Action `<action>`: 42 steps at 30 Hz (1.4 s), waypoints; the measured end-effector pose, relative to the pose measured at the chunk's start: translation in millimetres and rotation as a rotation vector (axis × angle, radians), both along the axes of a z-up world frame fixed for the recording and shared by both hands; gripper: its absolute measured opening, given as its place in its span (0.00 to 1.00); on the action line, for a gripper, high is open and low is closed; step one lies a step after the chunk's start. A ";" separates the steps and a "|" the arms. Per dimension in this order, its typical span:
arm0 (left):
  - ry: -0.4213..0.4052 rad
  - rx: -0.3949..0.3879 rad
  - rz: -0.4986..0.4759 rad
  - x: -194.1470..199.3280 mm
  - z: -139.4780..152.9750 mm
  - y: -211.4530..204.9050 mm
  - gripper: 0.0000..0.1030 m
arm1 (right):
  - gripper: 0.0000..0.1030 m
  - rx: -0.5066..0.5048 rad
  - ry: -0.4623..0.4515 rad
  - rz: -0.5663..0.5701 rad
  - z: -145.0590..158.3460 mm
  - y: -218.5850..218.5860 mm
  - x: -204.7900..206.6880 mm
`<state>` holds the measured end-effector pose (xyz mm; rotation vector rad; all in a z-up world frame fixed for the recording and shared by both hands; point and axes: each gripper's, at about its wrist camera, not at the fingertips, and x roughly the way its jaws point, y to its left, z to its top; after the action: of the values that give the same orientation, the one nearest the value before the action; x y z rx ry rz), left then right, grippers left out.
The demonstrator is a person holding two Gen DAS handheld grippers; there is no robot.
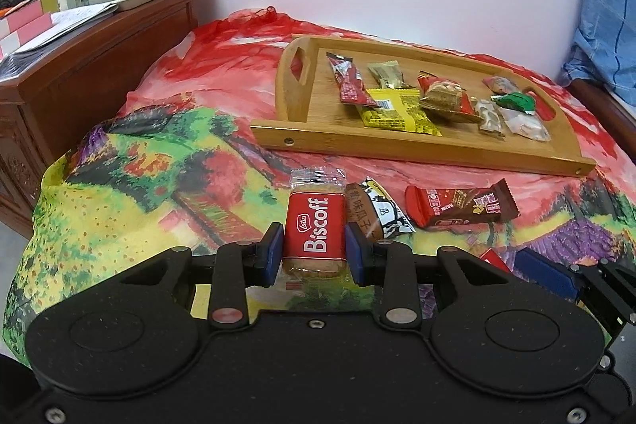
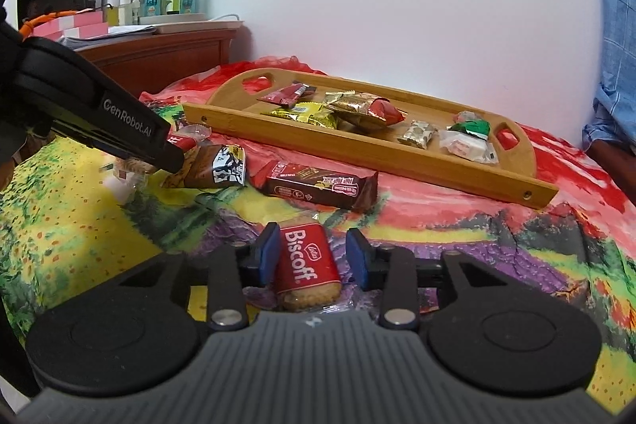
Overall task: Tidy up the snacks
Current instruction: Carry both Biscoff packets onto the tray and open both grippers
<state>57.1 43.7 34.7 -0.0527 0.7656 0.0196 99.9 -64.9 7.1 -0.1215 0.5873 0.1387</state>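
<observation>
Bright floral cloth (image 1: 131, 185), crinkled and glossy, covers the bed. On it sits a bamboo tray (image 1: 397, 146) with cut-out handles, holding crinkly foil and plastic snack packets. The left gripper (image 1: 314, 249) has its blue-padded jaws narrow, pressed on both sides of a red Biscoff biscuit pack (image 1: 315, 225) lying on the cloth in front of the tray. The right gripper (image 2: 314, 251) straddles a second Biscoff pack (image 2: 306, 261); its jaws stand slightly wider than the pack, the right pad apart. A brown chocolate bar wrapper (image 2: 318, 185) lies between them and the tray.

Biscoff packet (image 1: 314, 230) between left gripper (image 1: 314, 253) fingers (image 1: 273, 253)
</observation>
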 end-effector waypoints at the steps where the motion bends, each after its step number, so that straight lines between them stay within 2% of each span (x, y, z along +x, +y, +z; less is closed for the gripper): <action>1: -0.002 0.003 -0.004 -0.4 -0.1 -1.4 0.31 | 0.54 0.003 0.001 0.000 0.0 0.3 0.3; 4: -0.006 0.005 -0.013 -1.5 -0.4 -5.1 0.31 | 0.54 0.012 0.013 0.015 -0.9 0.8 -0.6; 8: -0.016 0.012 -0.028 -3.3 0.0 -9.5 0.31 | 0.55 -0.042 0.012 0.038 -3.8 8.8 -4.2; 10: -0.023 0.017 -0.038 -3.0 0.9 -11.8 0.31 | 0.54 -0.033 0.015 0.034 -3.1 8.0 -4.1; 11: -0.027 0.017 -0.040 -2.5 2.1 -13.1 0.31 | 0.47 -0.022 0.015 0.026 -2.0 6.2 -4.3; 16: -0.053 0.006 -0.054 1.0 9.8 -18.3 0.31 | 0.40 0.008 0.021 -0.009 1.1 -1.5 -3.9; 34: -0.074 -0.030 -0.050 6.6 17.7 -21.1 0.31 | 0.39 0.066 -0.051 -0.075 18.9 -18.1 -5.0; 42: -0.104 -0.041 -0.040 28.5 34.7 -22.2 0.31 | 0.39 0.137 -0.113 -0.165 42.7 -46.5 18.4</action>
<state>85.6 21.5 69.4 -0.0766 0.6627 -0.0367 118.3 -111.4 49.7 0.0516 0.4716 0.0116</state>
